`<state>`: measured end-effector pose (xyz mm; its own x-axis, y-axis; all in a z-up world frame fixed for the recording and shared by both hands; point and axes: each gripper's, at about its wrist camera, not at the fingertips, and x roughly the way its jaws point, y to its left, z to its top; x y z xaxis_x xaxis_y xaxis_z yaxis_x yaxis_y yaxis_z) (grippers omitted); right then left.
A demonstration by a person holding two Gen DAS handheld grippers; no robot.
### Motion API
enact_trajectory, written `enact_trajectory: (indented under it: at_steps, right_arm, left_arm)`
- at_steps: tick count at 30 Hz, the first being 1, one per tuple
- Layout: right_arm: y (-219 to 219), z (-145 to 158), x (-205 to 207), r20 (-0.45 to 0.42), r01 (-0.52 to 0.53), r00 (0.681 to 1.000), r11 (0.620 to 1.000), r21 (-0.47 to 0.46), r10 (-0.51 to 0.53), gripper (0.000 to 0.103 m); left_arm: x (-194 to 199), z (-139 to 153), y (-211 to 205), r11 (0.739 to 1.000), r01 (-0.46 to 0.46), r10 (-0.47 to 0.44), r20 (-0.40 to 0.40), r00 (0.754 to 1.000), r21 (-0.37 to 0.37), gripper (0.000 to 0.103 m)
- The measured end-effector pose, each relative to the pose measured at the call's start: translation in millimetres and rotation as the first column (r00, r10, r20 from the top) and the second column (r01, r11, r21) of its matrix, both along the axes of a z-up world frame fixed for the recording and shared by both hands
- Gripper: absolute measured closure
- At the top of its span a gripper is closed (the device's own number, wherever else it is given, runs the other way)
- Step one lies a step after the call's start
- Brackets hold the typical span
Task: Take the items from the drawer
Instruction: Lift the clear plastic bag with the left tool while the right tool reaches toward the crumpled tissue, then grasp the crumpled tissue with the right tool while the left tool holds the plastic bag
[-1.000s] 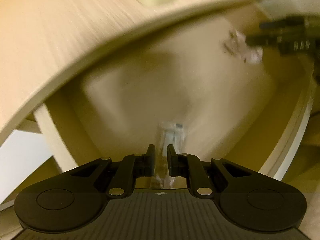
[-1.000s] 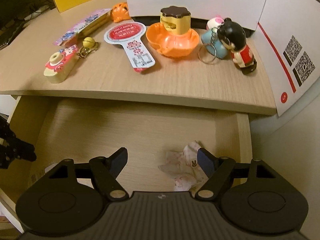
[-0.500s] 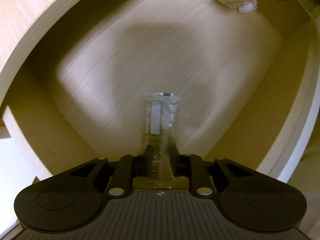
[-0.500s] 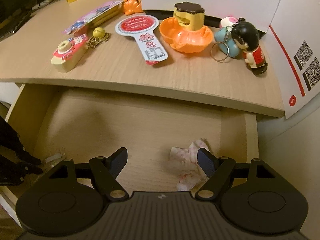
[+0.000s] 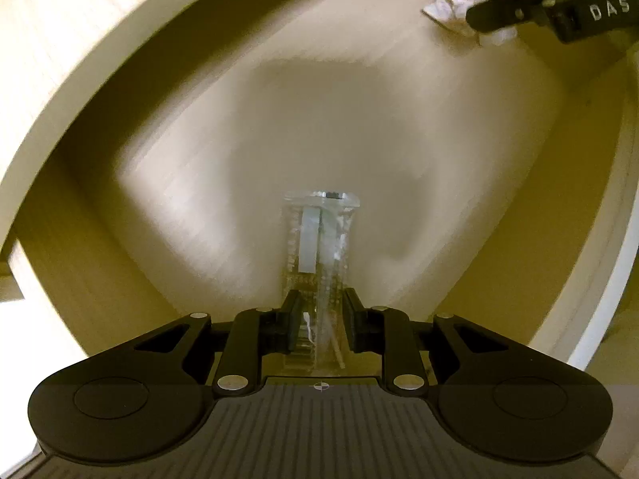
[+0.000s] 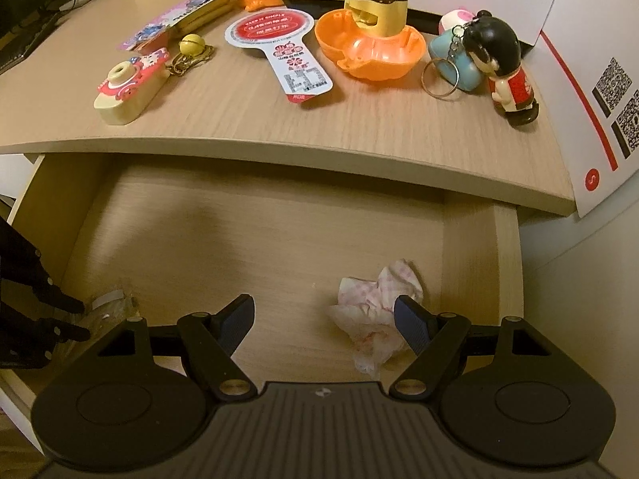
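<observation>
The wooden drawer (image 6: pixel 279 231) is pulled out under the tabletop. On its floor at the left lies a clear plastic packet (image 5: pixel 319 239) with small sticks inside. My left gripper (image 5: pixel 321 307) is narrowly open, with one finger on each side of the packet's near end. The same packet (image 6: pixel 110 305) and the left fingers (image 6: pixel 68 303) show at the left edge of the right wrist view. A crumpled pink-and-white paper (image 6: pixel 375 311) lies at the drawer's right. My right gripper (image 6: pixel 323 311) hangs wide open over it, its right fingertip against the paper. The left wrist view shows that paper (image 5: pixel 451 0) too.
The tabletop (image 6: pixel 247 119) overhangs the drawer's back and carries a camera-shaped toy (image 6: pixel 127 88), a paddle-shaped card (image 6: pixel 287 52), an orange bowl toy (image 6: pixel 371 48), a doll keychain (image 6: pixel 503 68) and a white box (image 6: pixel 591 80). The drawer's white front (image 5: pixel 599 299) curves at the right.
My left gripper has dropped into the drawer and slid forward, so the packet is now between its fingers, which spread slightly. The right gripper moved a little closer to the crumpled paper.
</observation>
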<state>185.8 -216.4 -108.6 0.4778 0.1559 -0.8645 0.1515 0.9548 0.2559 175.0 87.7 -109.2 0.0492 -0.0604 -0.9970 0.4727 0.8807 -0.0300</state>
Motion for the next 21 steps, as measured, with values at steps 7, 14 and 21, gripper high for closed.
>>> enact_trajectory:
  at_steps: [7, 14, 21]
  right_arm:
    - [-2, 1, 0, -0.001, -0.002, 1.0, 1.0, -0.002, 0.002, 0.025]
    - [-4, 3, -1, -0.003, 0.006, 1.0, 1.0, -0.002, -0.006, 0.025]
    - [-4, 3, 0, -0.015, 0.009, 1.0, 1.0, -0.002, -0.009, 0.025]
  left_arm:
    - [15, 7, 2, 0.993, -0.033, 0.048, 0.13, 0.99, -0.113, 0.081]
    - [24, 15, 9, 0.984, -0.045, 0.08, 0.199, 0.977, -0.175, 0.08]
    - [12, 11, -13, 0.978, 0.025, 0.027, 0.244, 0.969, -0.206, 0.051]
